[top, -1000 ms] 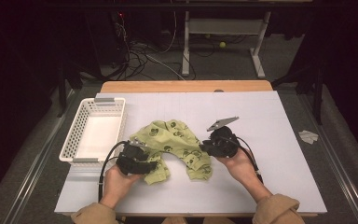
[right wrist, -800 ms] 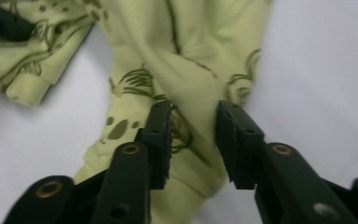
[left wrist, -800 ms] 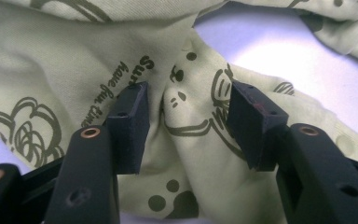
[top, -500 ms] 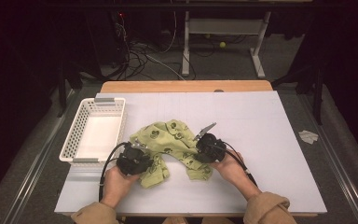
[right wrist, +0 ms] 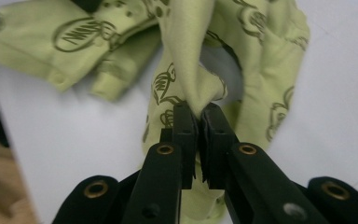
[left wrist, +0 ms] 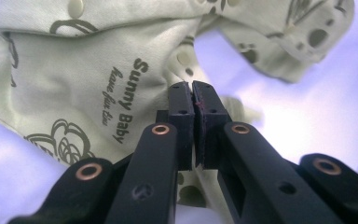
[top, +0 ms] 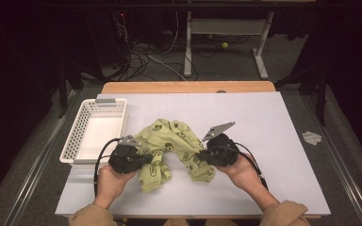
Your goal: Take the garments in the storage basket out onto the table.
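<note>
A light green baby garment with dark prints lies crumpled on the white table top, in an arch between my two grippers. My left gripper is at its left end and has just been closing; in the left gripper view the pads meet, with printed cloth behind and under them. My right gripper is at the right end and has also just been closing. In the right gripper view a bunched fold of the garment runs down into its jaws, which pinch it.
A white plastic basket, with nothing in it, stands at the table's left edge, close to my left hand. Cables and metal desk legs lie on the dark floor beyond the far edge. A crumpled bit of paper lies on the floor at the right.
Both pairs of jaws have closed on the ends of the garment. The right gripper has moved left toward the cloth, and both hands have lifted a little, pulling the cloth ends up.
</note>
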Action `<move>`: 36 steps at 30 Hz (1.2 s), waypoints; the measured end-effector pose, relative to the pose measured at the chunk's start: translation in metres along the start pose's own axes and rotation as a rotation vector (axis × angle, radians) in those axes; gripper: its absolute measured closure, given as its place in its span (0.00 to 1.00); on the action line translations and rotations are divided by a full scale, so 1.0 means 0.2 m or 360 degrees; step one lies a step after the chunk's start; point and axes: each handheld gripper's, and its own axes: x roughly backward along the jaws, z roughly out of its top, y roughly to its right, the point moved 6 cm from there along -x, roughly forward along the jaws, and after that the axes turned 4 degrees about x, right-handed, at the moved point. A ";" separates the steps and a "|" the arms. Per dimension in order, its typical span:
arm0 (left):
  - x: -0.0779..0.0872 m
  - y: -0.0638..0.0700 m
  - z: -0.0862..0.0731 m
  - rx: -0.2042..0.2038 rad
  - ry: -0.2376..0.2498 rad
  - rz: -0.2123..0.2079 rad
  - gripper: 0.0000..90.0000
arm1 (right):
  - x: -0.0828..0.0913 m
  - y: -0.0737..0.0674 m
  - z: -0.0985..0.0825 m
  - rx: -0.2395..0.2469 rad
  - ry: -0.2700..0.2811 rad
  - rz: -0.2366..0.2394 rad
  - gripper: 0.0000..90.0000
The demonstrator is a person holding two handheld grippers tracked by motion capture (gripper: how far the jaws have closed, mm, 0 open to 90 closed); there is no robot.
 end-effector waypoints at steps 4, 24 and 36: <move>0.04 0.04 -0.04 -0.0008 -0.0043 -0.0055 0.93 | 0.02 -0.10 -0.05 0.0079 -0.0042 0.0035 0.97; -0.18 -0.13 0.01 0.0238 -0.0058 0.0158 0.51 | -0.25 0.21 -0.14 -0.0211 -0.0269 -0.0210 0.74; -0.25 -0.16 -0.05 0.0299 -0.0152 0.0087 0.65 | -0.35 0.25 -0.12 -0.0232 -0.0385 -0.0139 0.99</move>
